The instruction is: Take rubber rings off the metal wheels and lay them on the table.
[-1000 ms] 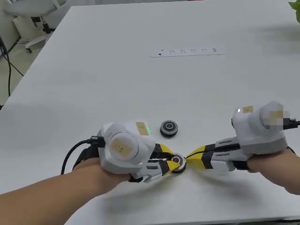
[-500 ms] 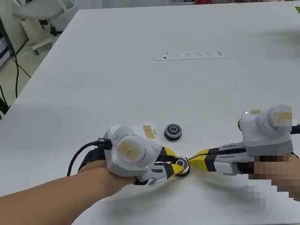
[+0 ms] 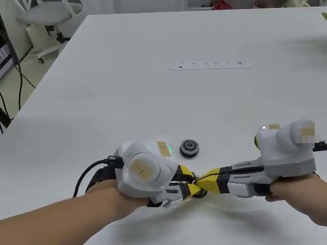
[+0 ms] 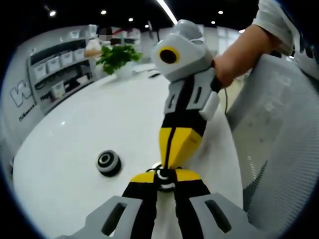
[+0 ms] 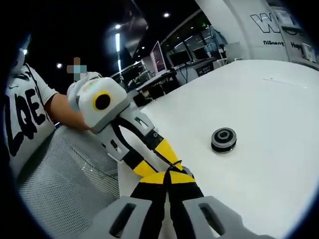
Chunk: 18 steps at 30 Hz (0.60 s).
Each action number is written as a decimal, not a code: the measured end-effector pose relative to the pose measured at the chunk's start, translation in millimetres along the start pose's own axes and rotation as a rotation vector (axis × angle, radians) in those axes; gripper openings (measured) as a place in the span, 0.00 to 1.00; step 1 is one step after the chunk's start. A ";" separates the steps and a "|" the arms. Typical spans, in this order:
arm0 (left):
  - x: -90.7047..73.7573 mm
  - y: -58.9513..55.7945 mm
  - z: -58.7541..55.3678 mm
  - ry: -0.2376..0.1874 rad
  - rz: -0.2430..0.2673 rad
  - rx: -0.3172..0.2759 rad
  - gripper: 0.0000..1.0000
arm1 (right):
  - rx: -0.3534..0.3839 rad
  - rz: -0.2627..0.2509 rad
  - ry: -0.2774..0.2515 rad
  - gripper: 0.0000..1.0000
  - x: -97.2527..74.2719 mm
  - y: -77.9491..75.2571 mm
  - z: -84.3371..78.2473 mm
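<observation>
At the near edge of a white table [image 3: 153, 92], two hand-held grippers meet tip to tip over a small metal wheel [image 4: 163, 179]. The left gripper [image 3: 189, 187] is clamped on the wheel, which sits between its yellow-and-black jaw tips in the left gripper view. The right gripper [image 3: 201, 184] comes in from the opposite side with its jaws drawn together at the wheel's edge — what they pinch, if anything, cannot be made out. A second wheel [image 3: 189, 147], dark-rimmed with a bright hub, lies flat on the table just beyond the grippers, apart from both. Farther back, a white power strip [image 3: 211, 65] lies across the tabletop.
</observation>
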<state>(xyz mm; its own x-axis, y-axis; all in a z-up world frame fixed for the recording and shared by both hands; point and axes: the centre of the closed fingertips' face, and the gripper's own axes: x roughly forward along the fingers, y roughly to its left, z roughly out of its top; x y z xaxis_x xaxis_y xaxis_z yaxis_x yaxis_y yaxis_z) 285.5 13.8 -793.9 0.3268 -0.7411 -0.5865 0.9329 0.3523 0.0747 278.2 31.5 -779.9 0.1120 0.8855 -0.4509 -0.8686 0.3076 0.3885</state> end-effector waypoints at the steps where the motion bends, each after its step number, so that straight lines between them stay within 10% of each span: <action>1: 0.1 -0.1 0.1 -0.001 -0.002 0.000 0.12 | 0.005 -0.008 -0.002 0.00 0.9 -1.1 -0.6; 18: -0.7 -0.2 0.0 -0.018 -0.020 0.008 0.13 | 0.011 -0.036 0.004 0.00 -3.5 -7.1 -1.7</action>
<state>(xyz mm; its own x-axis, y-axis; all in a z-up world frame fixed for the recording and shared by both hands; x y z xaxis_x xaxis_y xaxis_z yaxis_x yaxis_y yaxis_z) 285.1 14.2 -793.5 0.3111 -0.7578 -0.5735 0.9403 0.3331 0.0699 283.1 25.6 -782.4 0.1408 0.8726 -0.4677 -0.8587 0.3428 0.3811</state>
